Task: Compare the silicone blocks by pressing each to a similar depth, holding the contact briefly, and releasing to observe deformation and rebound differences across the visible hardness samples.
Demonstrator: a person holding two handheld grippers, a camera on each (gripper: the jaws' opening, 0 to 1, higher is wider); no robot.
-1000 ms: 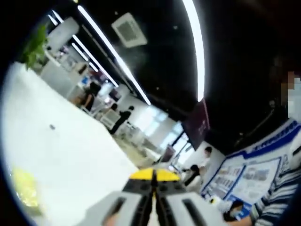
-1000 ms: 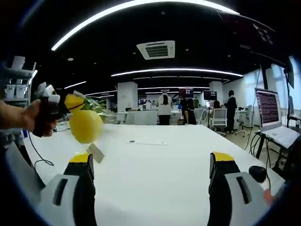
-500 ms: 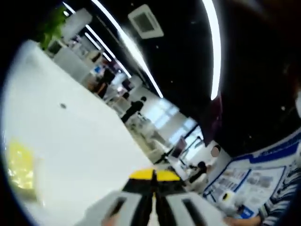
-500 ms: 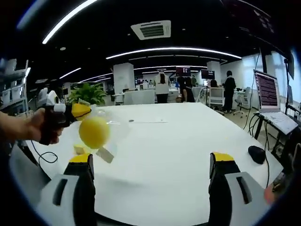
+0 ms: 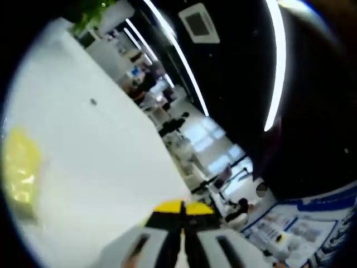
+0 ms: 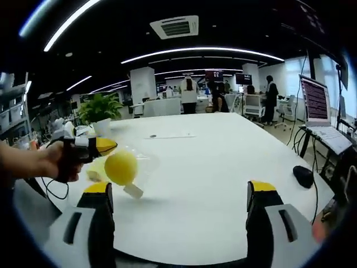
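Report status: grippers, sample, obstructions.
Left gripper shut, carrying clear bag with yellow ball above white table. Right gripper open, empty. Yellow packet lying on table. Nothing blocking.

White tabletop [image 6: 223, 162] wide, mostly bare; small yellow block [image 6: 96, 172] lies near left edge, black mouse [image 6: 304, 176] near right edge, thin flat item [image 6: 167, 135] far side; left gripper view: blurred yellow block [image 5: 21, 170] on tabletop [image 5: 106, 167]
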